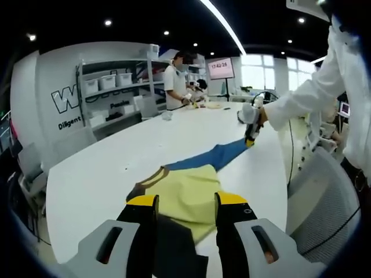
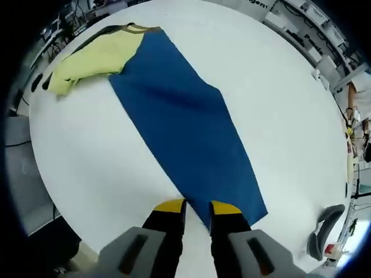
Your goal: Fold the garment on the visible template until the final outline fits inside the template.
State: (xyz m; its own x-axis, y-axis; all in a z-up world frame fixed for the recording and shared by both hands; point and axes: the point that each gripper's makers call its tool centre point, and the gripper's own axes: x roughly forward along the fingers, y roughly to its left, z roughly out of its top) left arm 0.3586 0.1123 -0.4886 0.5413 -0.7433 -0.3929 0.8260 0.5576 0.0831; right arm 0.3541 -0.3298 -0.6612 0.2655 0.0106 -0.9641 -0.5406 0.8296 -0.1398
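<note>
The garment (image 2: 179, 116), soft and limp, lay mid-frame. The right gripper (image 2: 197, 209) pinched its blue hem; the left gripper (image 1: 185, 200) stood wide over yellow cloth.

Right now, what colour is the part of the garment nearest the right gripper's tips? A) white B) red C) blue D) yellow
C: in the right gripper view, the right gripper sits at the end of the blue part of the garment, while the yellow part lies at the far end on the white table.

Left gripper (image 1: 185, 204) jaws apart over garment (image 1: 185, 188)
</note>
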